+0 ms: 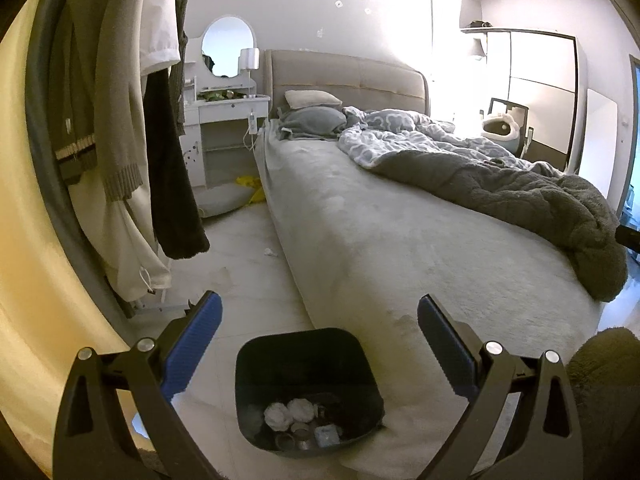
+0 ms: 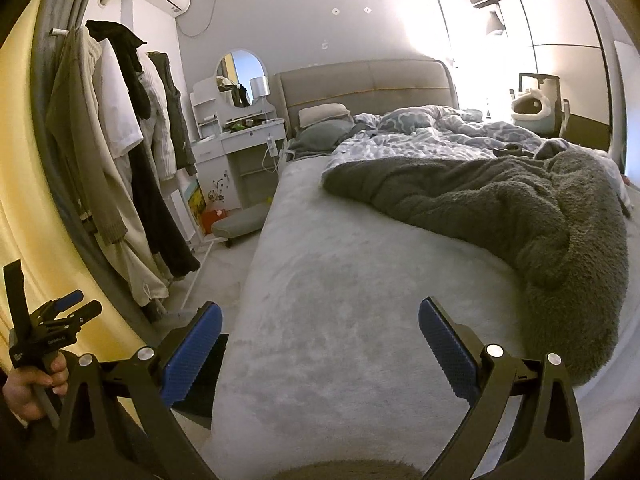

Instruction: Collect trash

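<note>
A black trash bin point(image 1: 256, 364) stands on the floor beside the bed's near corner, below my open, empty left gripper point(image 1: 320, 320). It holds crumpled white tissues point(image 1: 288, 412) and small containers. A small white scrap point(image 1: 271, 253) lies on the floor by the bed's side. My right gripper point(image 2: 320, 320) is open and empty above the grey bed point(image 2: 340, 280). The left gripper also shows in the right wrist view point(image 2: 74, 306), held in a hand at the lower left. The bin's edge point(image 2: 204, 388) shows behind the right gripper's left finger.
Clothes hang on a rack point(image 1: 120, 120) at the left. A white dressing table with a mirror point(image 1: 228, 100) stands at the bed's head. A yellow bag point(image 1: 250, 188) and a grey cushion point(image 1: 222, 202) lie on the floor there. A rumpled grey blanket point(image 2: 500, 208) covers the bed's right side.
</note>
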